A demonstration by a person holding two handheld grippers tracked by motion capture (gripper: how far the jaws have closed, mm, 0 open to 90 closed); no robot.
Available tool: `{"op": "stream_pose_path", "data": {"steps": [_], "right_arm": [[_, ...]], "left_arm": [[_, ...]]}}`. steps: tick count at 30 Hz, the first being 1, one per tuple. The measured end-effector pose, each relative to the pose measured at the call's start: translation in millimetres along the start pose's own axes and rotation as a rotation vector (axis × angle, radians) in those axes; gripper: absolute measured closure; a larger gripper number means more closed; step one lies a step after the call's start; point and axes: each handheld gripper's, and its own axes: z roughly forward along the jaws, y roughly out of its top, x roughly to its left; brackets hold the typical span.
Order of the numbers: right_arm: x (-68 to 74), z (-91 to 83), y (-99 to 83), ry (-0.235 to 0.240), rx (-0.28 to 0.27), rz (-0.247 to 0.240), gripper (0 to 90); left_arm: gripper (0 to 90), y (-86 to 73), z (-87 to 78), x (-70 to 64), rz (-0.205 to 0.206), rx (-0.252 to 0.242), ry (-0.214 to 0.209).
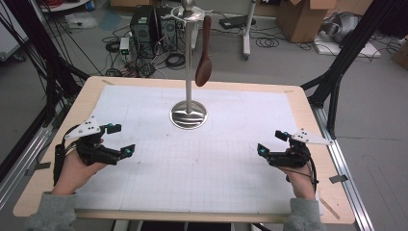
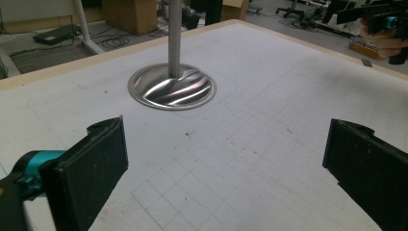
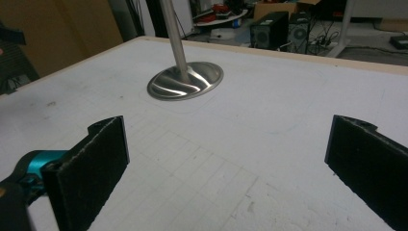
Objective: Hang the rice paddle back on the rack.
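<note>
Standing upright at the far middle of the white-gridded worktop (image 1: 144, 192): a polished metal stand (image 1: 188, 72), slim pole rising from a round, shiny base (image 2: 172, 87). Hanging from a hook at its top, a dark brown wooden spoon (image 1: 204, 53), bowl pointing down, dangling clear of the pole and above the worktop.

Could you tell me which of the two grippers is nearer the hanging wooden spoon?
The right gripper: the wooden spoon hangs on the stand's right.
</note>
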Motion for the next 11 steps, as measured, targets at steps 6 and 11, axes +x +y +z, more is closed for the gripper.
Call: {"op": "stream_pose_path", "data": {"steps": [6,11], "right_arm": [[-2.1,-4.0,-1.2,0.002,-0.003,-0.003,0.4],[-4.7,-2.0,-3.5,0.005,0.003,0.002,0.4]], "left_arm": [[2.3,-0.3,0.9,-0.9,-0.001,0.001,0.0],[2.3,-1.7,3.0,-1.6,0.004,0.012,0.001]]}}
